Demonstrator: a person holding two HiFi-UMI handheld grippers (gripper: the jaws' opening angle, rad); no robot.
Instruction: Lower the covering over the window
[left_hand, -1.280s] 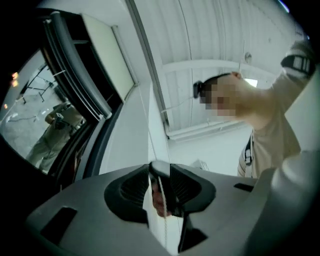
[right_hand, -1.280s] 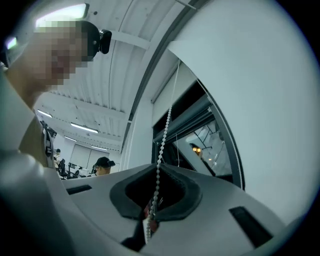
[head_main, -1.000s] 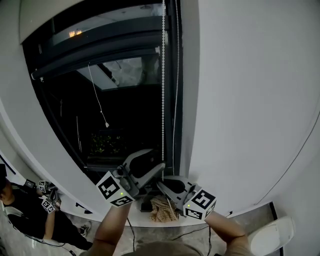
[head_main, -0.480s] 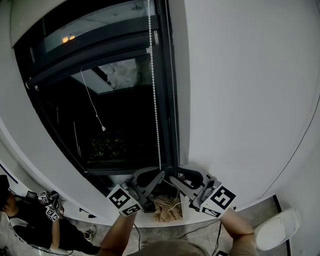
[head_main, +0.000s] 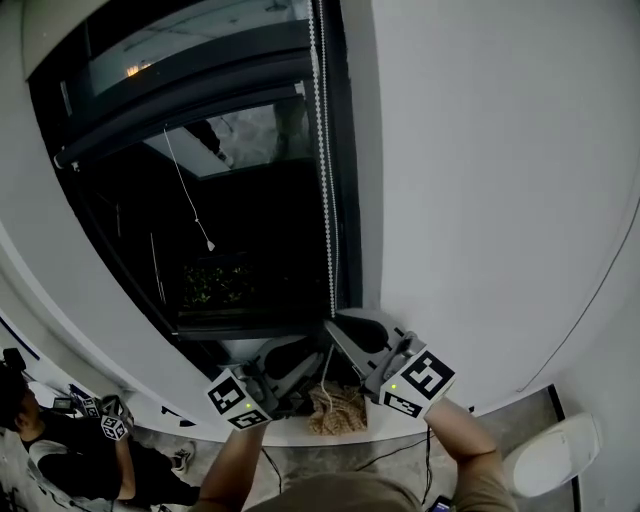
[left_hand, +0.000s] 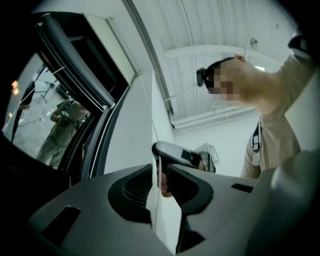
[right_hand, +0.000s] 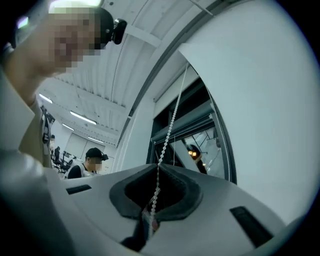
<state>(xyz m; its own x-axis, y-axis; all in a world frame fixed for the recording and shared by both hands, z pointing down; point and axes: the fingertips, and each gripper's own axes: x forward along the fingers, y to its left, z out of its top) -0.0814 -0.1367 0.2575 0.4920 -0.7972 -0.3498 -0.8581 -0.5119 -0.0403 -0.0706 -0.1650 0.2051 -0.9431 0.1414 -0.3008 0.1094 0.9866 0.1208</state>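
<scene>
Beads, small, round and white, form the chain (head_main: 322, 150) running upright past the dark window frame (head_main: 348, 200) in the head view, down to my right gripper (head_main: 333, 325), with my left gripper (head_main: 312, 358) just under it. Left gripper view: fingers (left_hand: 132, 192) slightly apart, just opening, chain loose between them. Right gripper view: fingers (right_hand: 182, 187) just closed, pinching it taut.

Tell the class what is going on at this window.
A person with a gripper in each hand works the bead chain beside a dark window. The right gripper, higher, has just closed on the chain. The left gripper, lower, has just been opening, chain loose between its jaws. The blind sits near the top.
</scene>
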